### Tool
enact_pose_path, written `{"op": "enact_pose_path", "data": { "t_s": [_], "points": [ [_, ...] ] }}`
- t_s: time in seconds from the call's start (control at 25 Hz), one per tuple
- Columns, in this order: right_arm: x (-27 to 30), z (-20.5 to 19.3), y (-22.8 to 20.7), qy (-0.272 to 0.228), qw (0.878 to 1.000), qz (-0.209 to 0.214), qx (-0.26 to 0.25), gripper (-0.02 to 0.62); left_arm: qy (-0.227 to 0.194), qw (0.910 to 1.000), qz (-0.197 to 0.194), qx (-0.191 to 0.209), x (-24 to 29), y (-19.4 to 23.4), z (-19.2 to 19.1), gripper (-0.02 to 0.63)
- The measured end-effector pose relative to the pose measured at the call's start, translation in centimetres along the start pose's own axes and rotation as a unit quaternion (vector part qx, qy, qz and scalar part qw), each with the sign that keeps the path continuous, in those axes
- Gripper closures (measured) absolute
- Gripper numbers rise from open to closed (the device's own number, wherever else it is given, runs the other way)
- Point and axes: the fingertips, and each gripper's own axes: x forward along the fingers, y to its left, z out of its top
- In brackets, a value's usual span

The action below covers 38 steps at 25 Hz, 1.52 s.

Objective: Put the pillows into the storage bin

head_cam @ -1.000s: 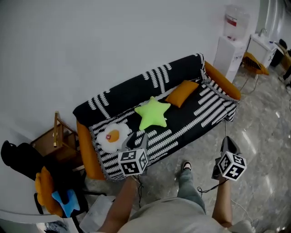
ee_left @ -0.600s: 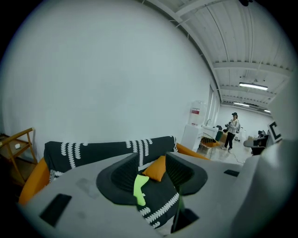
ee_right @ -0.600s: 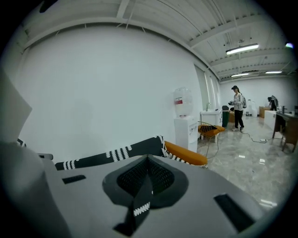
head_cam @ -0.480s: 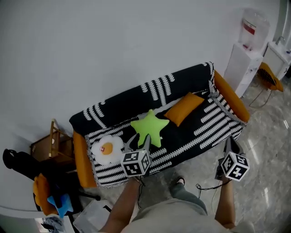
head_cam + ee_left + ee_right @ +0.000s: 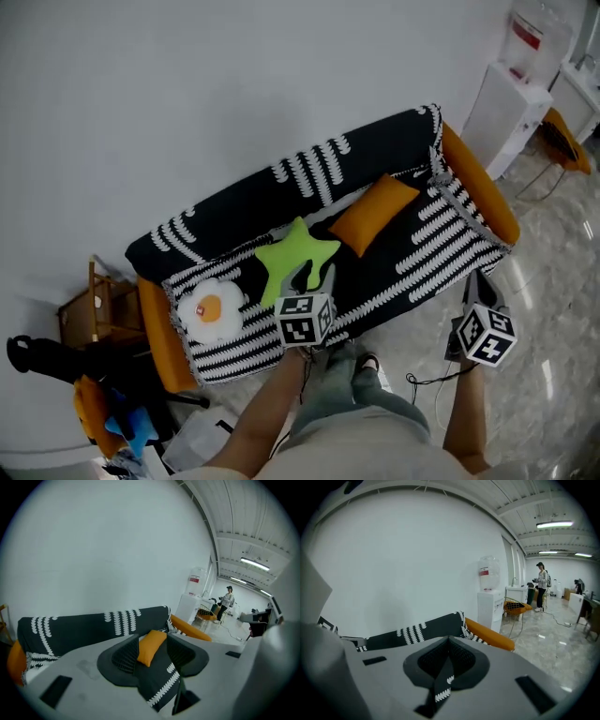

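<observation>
Left gripper neared the sofa, jaws apart, overlapping star pillow; right gripper clenched.

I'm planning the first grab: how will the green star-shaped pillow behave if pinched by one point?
Probably soft and light: the green star-shaped pillow looks plump, so jaws should sink in. Held by one point, it may droop rather than stay flat. Its pointed shape shouldn't roll.

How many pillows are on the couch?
3. An orange pillow lies toward the right end of the couch, a green star pillow in the middle, a fried-egg pillow toward the left end. The left gripper hides a bit of seat.
</observation>
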Motion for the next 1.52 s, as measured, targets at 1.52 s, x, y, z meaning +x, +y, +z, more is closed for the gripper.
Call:
{"op": "enact_pose_path", "data": {
  "t_s": [1.52],
  "points": [
    [12.8, -25.6, -8.4, 0.163, 0.977, -0.125, 0.051, 0.594, 0.172, 0.985, -0.01, 0.01, 30.3, 0.9, -25.7, 0.42]
  ]
}}
